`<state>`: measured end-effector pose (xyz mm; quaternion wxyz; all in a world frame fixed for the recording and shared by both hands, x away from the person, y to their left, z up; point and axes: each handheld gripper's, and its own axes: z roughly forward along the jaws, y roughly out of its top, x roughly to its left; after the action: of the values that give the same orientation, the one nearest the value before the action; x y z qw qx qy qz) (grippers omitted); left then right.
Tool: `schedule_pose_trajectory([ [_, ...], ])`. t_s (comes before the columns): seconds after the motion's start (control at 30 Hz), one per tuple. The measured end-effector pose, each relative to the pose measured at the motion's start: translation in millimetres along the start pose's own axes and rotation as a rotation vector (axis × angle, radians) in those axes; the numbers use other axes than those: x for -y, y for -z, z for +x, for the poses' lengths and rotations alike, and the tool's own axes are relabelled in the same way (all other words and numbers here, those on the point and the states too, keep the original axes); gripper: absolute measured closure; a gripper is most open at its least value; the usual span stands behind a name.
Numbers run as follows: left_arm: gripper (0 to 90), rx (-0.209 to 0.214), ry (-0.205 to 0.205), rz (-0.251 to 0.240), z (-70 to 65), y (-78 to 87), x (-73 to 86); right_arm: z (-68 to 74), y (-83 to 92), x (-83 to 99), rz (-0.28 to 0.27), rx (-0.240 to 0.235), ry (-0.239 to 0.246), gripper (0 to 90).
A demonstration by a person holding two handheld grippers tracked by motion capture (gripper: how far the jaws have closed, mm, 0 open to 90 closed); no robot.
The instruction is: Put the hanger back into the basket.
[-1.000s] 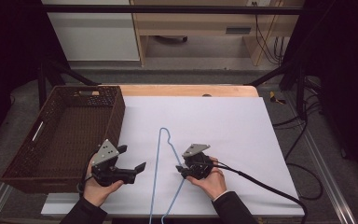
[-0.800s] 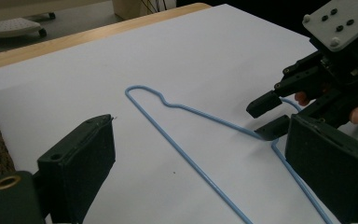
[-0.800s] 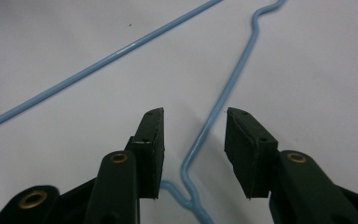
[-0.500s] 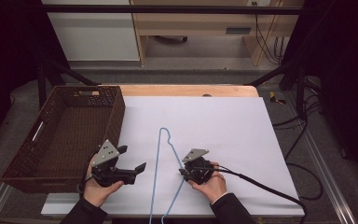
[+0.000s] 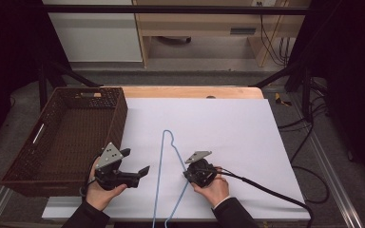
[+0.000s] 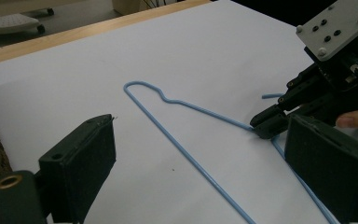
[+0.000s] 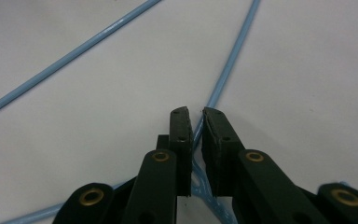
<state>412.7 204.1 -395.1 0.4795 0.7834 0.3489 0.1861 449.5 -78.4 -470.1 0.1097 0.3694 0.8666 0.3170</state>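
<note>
A light blue wire hanger (image 5: 160, 171) lies flat on the white table top (image 5: 228, 128), hook pointing away from me. My right gripper (image 5: 186, 175) sits low on its right arm. Its jaws have just been closing and now pinch the wire (image 7: 228, 70) between their pads (image 7: 181, 126). The left gripper view shows that same grip (image 6: 264, 127) on the hanger (image 6: 186, 151). My left gripper (image 5: 135, 161) hovers left of the hanger, wide open and holding nothing (image 6: 200, 135).
A dark brown wicker basket (image 5: 119, 114) stands at the left edge of the table, close behind my left hand. The right gripper's black cable (image 5: 266, 190) trails off to the right. A wooden table edge (image 5: 190, 91) runs along the back.
The right gripper's jaws have drawn together around the hanger wire. Both hands have kept their places, and the hanger has not shifted.
</note>
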Motion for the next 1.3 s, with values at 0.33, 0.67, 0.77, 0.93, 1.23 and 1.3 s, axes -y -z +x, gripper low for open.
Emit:
schedule_pose_trajectory([
  [0.33,8.5,0.001,-0.002,0.005,0.1,-0.8,0.5,-2.9,-0.2,-2.8,0.016,-0.011,-0.079,84.1],
  [0.67,8.7,0.002,-0.002,0.006,-0.1,-1.2,0.7,-5.9,-0.8,-4.9,0.012,-0.014,-0.104,85.6],
  [0.77,8.7,0.002,0.0,0.006,0.2,-1.2,0.8,-6.5,-1.2,-5.1,0.007,-0.009,-0.108,85.7],
  [0.93,8.8,0.002,-0.001,0.006,0.0,-1.5,0.9,-6.6,-4.3,-4.2,-0.02,0.004,-0.117,83.4],
  [1.23,8.8,0.002,0.0,0.008,-1.1,-2.6,0.9,-1.1,-4.7,-3.1,-0.025,0.041,-0.133,84.5],
  [1.3,8.8,0.003,0.0,0.009,-1.2,-2.7,0.9,-0.7,-4.7,-3.0,-0.024,0.047,-0.135,84.8],
])
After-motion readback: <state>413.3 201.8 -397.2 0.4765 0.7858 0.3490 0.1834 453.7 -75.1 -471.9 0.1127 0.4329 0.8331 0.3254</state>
